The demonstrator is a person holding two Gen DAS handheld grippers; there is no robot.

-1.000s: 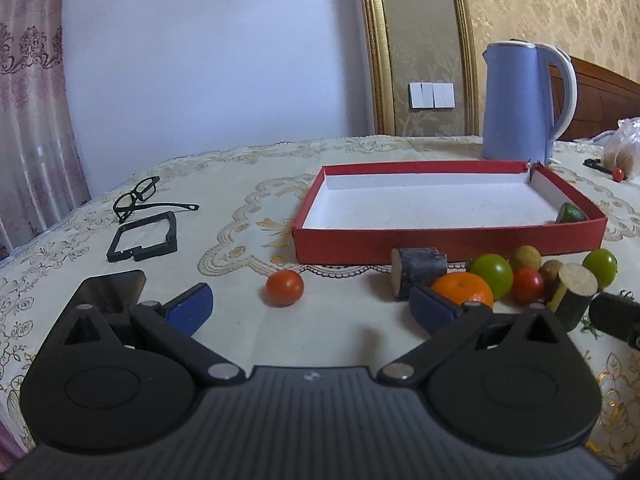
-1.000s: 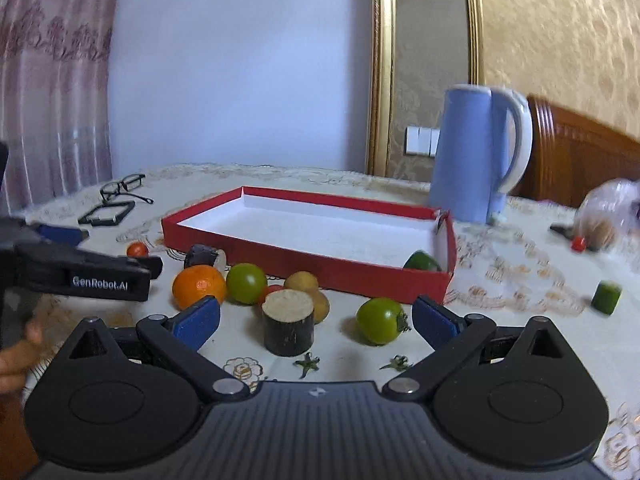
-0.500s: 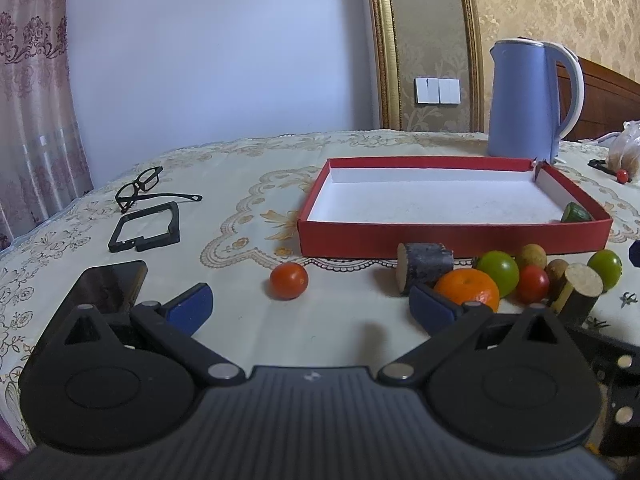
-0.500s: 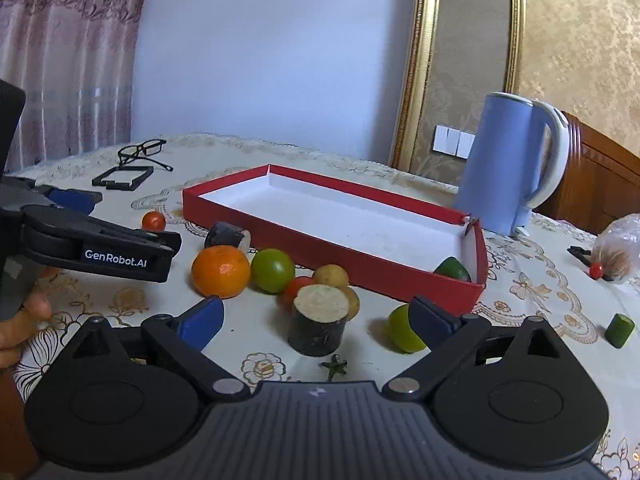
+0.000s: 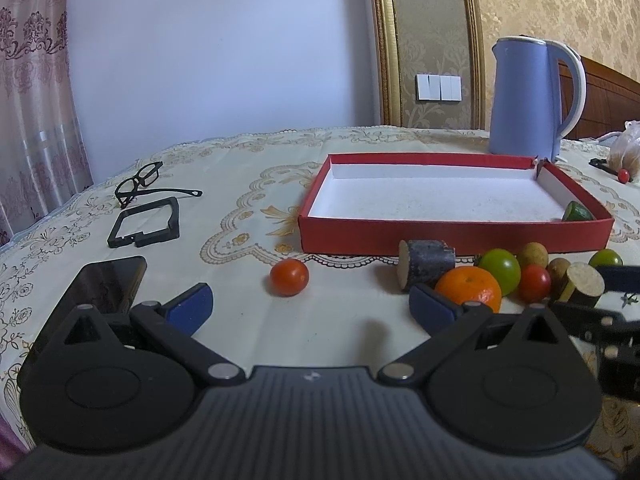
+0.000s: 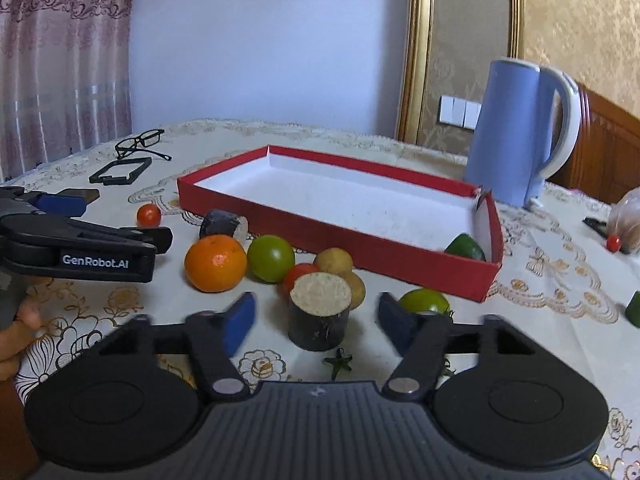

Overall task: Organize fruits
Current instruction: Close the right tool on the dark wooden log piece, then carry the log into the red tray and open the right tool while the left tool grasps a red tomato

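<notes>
Soft, even daylight fills both views, leaving only faint shadows under the fruit on the counter [image 5: 248,320]. Fisheye distortion bends the edges. The right gripper's fingers [image 6: 240,316] are motion-blurred.

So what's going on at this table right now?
A person holds a gripper in each hand, sorting fruit into a red box. The right gripper is closing around an upright dark stub with a pale cut top; the pads don't press on it yet. The left gripper is open and empty near a red tomato. Only one green piece lies in the box so far.
</notes>
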